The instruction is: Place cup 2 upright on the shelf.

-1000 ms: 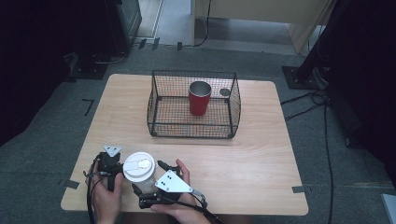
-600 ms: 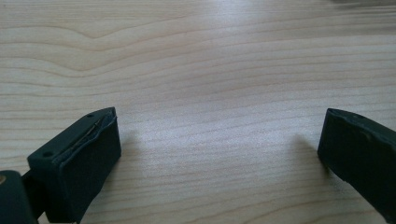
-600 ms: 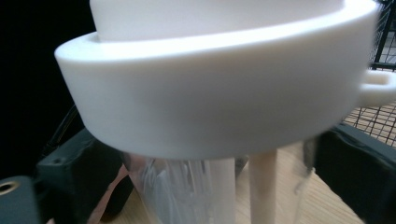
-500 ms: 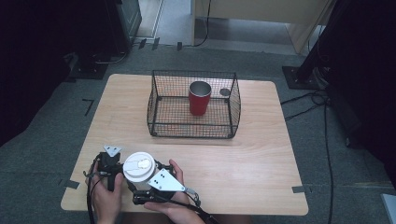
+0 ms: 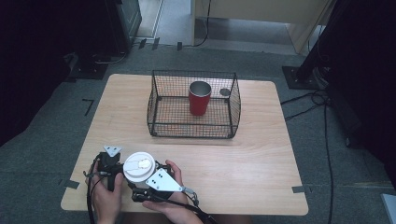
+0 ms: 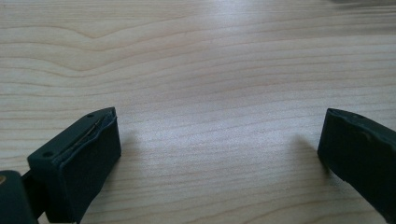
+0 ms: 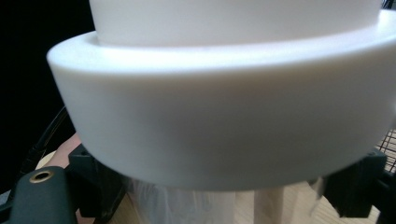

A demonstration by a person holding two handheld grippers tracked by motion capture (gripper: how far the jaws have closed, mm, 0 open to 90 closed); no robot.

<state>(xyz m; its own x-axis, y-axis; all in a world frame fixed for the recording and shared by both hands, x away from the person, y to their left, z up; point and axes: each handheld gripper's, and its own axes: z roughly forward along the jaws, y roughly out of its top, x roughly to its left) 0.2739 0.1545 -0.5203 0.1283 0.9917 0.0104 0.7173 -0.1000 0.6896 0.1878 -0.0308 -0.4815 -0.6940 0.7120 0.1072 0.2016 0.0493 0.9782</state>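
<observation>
Holding item: white lidded cup (image 5: 139,166), near my table's (image 5: 261,154) front-left corner, right gripper (image 5: 140,179) jaws just closed onto its body; left gripper (image 6: 219,154) jaws apart over bare wood.

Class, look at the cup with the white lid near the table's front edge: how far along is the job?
Done: the right gripper has reached the lidded cup; its jaws have just been closing and now clamp the cup below the lid. In hand: that grip. The left gripper waits open over bare table. Left: probably moving the cup, perhaps to the basket beside the red cup.
</observation>
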